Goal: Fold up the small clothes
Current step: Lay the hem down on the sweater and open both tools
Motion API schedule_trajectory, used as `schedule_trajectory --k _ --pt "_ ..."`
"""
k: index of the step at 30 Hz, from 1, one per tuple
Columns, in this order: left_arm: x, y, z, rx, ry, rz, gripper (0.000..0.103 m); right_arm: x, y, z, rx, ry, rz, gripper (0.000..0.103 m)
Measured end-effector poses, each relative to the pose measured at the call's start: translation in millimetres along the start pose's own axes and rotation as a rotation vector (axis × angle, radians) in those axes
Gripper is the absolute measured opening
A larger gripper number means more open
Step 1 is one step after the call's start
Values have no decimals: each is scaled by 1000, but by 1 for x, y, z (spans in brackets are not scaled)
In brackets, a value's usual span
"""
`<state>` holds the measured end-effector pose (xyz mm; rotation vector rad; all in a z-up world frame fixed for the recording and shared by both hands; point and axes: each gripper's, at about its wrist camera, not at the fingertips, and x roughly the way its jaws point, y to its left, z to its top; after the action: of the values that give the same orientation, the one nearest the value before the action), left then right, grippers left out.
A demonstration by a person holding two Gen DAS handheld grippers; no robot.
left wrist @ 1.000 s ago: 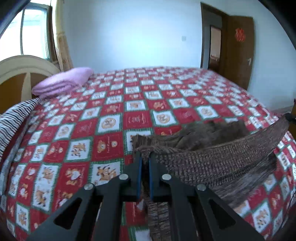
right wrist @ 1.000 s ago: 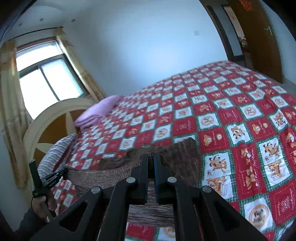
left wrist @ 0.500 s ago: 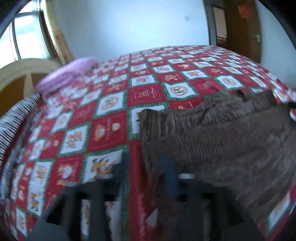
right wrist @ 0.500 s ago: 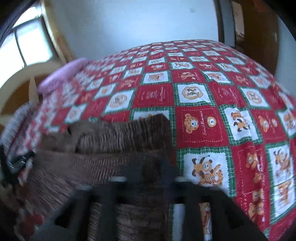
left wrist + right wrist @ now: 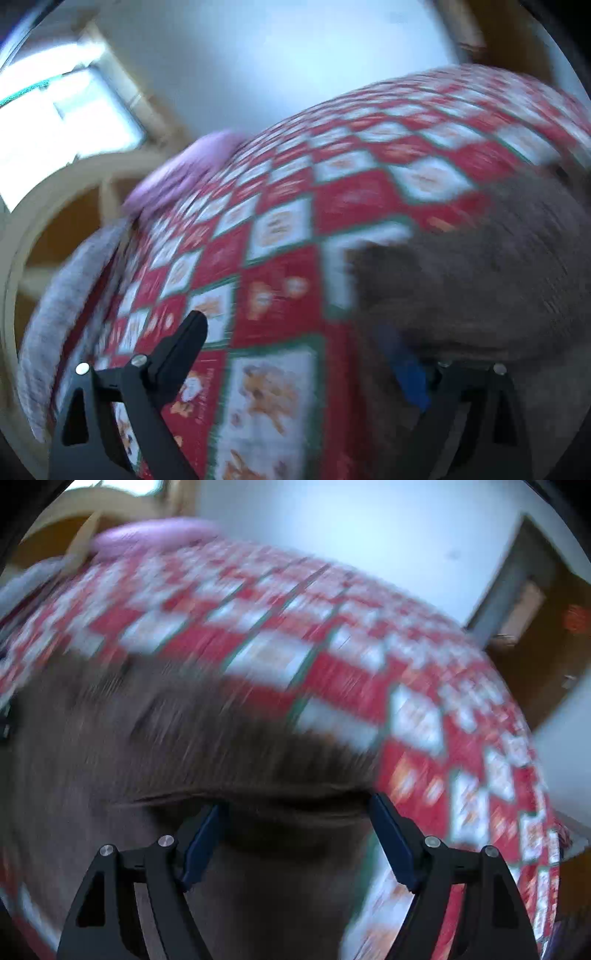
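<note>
A brown knitted garment [image 5: 480,266] lies folded on the red, white and green patchwork quilt [image 5: 280,258], blurred by motion. My left gripper [image 5: 291,343] stands at the garment's left edge with its jaws opening wide. Only quilt shows between the jaws, and the cloth brushes over the right finger [image 5: 406,365]. In the right wrist view, the garment [image 5: 147,731] fills the left and lower picture. My right gripper [image 5: 295,823] hangs over its right end, jaws opening. The cloth's folded edge lies between the blue pads [image 5: 205,830], which do not press on it.
A pink pillow [image 5: 184,173] and a striped pillow [image 5: 66,295] lie by the curved wooden headboard [image 5: 55,206], under a window [image 5: 66,122]. A brown door [image 5: 535,590] stands beyond the bed's far right corner. Bare quilt stretches behind the garment.
Both grippers were shut on the garment's lifted edge and have opened and let it go. The cloth now lies on the quilt. Both views have dipped and rolled.
</note>
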<state>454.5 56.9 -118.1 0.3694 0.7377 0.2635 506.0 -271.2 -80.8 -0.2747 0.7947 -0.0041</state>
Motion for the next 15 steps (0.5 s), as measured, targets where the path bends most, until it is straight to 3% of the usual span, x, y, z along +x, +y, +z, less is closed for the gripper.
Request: schedule_trajectory --k 2,4,6,9,12,15 --pt "11 26 6 -102 39 4 95 -10 -27 24 134 -87 -11 79" --pt "14 42 0 -150 60 0 95 -17 -41 28 223 -109 33 79" --pt "14 51 -13 -153 60 16 95 -18 -53 17 268 -99 85 79" --pt "10 58 -35 -150 73 24 95 -20 -56 -9 281 -79 77 79" --pt "-9 43 -51 -92 31 9 95 -21 -37 -31 250 1 172 79" --pt "-29 15 -51 16 -26 -7 97 -16 15 -46 57 106 202 79"
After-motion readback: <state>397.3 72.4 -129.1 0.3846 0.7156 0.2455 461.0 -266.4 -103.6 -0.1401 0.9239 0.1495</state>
